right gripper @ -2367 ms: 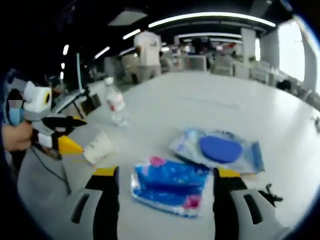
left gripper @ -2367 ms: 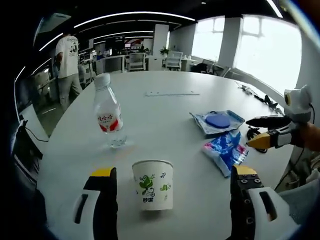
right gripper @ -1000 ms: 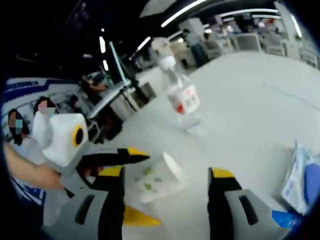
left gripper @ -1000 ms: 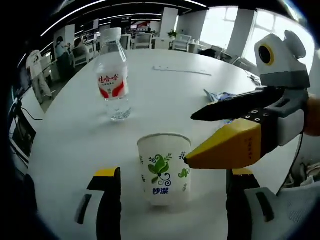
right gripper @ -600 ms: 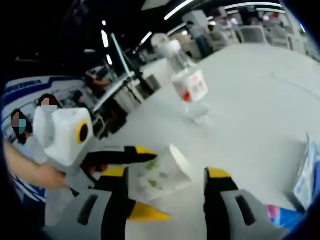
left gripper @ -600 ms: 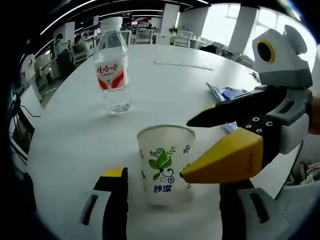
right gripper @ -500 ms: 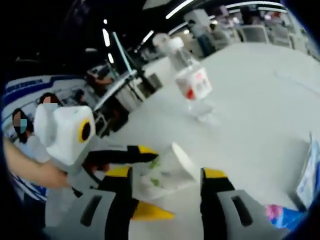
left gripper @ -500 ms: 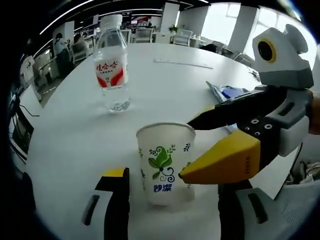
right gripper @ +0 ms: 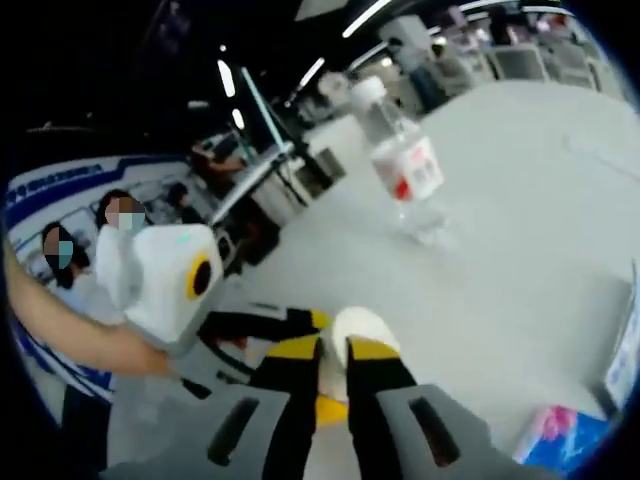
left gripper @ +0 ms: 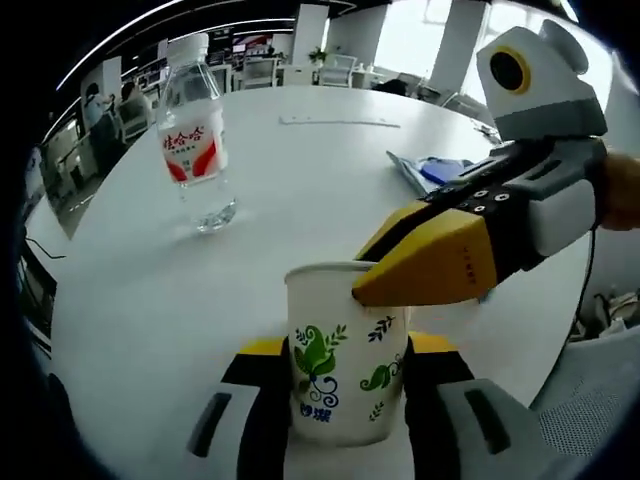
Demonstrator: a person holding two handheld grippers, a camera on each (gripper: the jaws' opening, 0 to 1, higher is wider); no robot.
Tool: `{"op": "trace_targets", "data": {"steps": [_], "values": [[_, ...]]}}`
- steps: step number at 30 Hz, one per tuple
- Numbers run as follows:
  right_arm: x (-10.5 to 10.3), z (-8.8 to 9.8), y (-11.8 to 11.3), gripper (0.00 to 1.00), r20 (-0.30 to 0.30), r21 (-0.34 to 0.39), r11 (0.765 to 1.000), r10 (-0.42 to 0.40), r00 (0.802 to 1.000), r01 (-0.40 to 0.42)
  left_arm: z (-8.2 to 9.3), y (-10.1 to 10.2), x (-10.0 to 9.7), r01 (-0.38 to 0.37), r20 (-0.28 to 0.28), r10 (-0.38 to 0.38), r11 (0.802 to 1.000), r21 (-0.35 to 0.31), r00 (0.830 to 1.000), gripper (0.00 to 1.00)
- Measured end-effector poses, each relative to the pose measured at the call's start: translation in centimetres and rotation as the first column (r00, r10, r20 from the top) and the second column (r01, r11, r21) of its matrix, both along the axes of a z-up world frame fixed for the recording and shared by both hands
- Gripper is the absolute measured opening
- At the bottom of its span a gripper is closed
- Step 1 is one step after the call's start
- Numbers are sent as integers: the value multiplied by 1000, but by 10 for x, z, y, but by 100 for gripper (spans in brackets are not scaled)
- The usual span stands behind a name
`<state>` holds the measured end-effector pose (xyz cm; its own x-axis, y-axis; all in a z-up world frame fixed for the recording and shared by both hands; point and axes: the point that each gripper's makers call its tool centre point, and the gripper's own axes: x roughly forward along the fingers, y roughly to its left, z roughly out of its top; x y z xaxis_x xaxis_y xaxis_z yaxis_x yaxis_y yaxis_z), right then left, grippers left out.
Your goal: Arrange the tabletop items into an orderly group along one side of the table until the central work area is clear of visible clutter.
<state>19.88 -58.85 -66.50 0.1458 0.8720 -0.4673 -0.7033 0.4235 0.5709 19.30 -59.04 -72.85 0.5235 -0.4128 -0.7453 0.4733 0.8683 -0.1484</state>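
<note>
A white paper cup (left gripper: pixel 345 375) with green leaf print stands upright on the white table (left gripper: pixel 300 190), near its front edge. My left gripper (left gripper: pixel 347 352) is shut on the cup, one jaw against each side. My right gripper (left gripper: pixel 372 288) reaches in from the right and pinches the cup's rim. In the right gripper view, my right gripper (right gripper: pixel 333 352) has its jaws nearly together on the cup's (right gripper: pixel 362 326) white rim, with the left gripper (right gripper: pixel 300 322) just behind it. A clear water bottle (left gripper: pixel 194 150) (right gripper: pixel 405 165) with a red label stands farther back.
Blue plastic packets (left gripper: pixel 437 170) (right gripper: pixel 560 436) lie to the right of the cup. A thin strip (left gripper: pixel 338 122) lies at the table's far side. A person's forearm (right gripper: pixel 60 325) holds the left gripper. Office desks, chairs and people stand beyond the table.
The left jaws have gone from wide apart to tight against the cup. The right gripper left the blue packets, came to the cup and shut on its rim.
</note>
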Motion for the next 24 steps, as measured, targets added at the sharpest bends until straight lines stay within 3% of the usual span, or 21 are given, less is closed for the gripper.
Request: {"op": "trace_targets", "data": {"steps": [9, 14, 18, 24], "values": [[-1, 14, -6, 0, 48, -1, 1000, -3, 999, 3, 14, -7, 5, 33, 85, -35, 999, 23, 996, 40], [1, 25, -8, 0, 127, -31, 1000, 5, 992, -1, 24, -10, 10, 45, 136, -48, 999, 22, 990, 40], [6, 33, -13, 0, 154, -40, 999, -8, 988, 15, 32, -15, 19, 52, 174, -55, 998, 21, 983, 40], [18, 47, -22, 0, 282, -80, 997, 14, 959, 9, 46, -28, 35, 48, 228, -43, 999, -15, 973, 40]]}}
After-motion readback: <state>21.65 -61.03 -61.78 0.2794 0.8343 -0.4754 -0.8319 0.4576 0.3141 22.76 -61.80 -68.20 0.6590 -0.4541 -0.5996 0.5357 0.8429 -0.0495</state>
